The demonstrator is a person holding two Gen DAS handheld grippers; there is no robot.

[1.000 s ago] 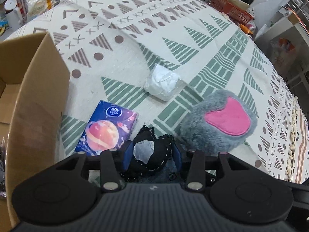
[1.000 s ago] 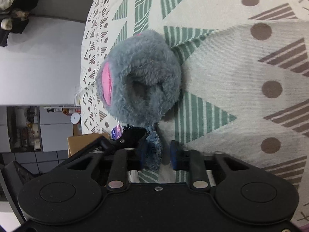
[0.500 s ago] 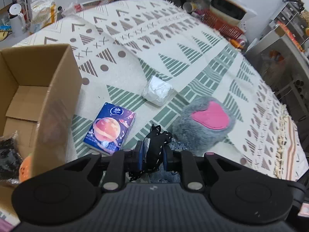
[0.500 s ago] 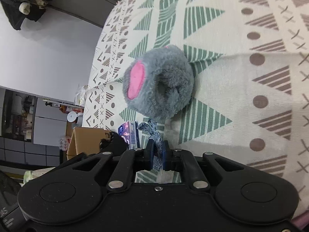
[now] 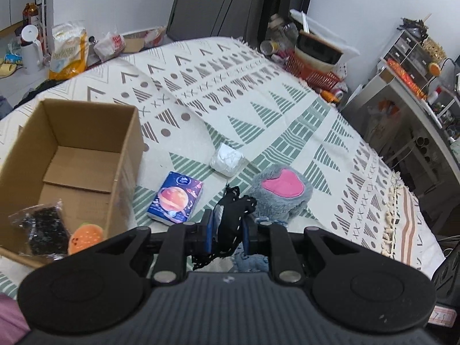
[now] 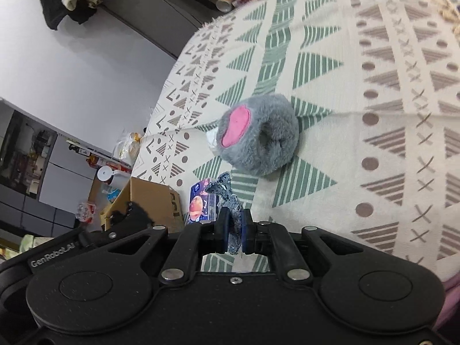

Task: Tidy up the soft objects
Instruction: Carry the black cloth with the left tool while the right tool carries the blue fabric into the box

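My left gripper (image 5: 227,227) is shut on a black cloth with white stitching (image 5: 231,215) and holds it above the patterned cloth. My right gripper (image 6: 233,228) is shut on a blue-grey patterned fabric piece (image 6: 230,198), also lifted. A grey plush slipper with a pink sole (image 5: 280,194) lies just ahead of both; it also shows in the right wrist view (image 6: 258,135). A blue tissue pack with an orange planet (image 5: 175,198) and a white wrapped bundle (image 5: 227,162) lie nearby. An open cardboard box (image 5: 86,120) stands at the left.
The box holds a black item in clear wrap (image 5: 43,230) and an orange soft toy (image 5: 84,237). A patterned cream and green cloth (image 5: 258,100) covers the surface. A red basket with a pot (image 5: 313,66) and clutter stand at the far edge; shelves are at the right.
Both grippers closed on their fabrics and lifted them up and back from the surface. The box interior came into the left wrist view.
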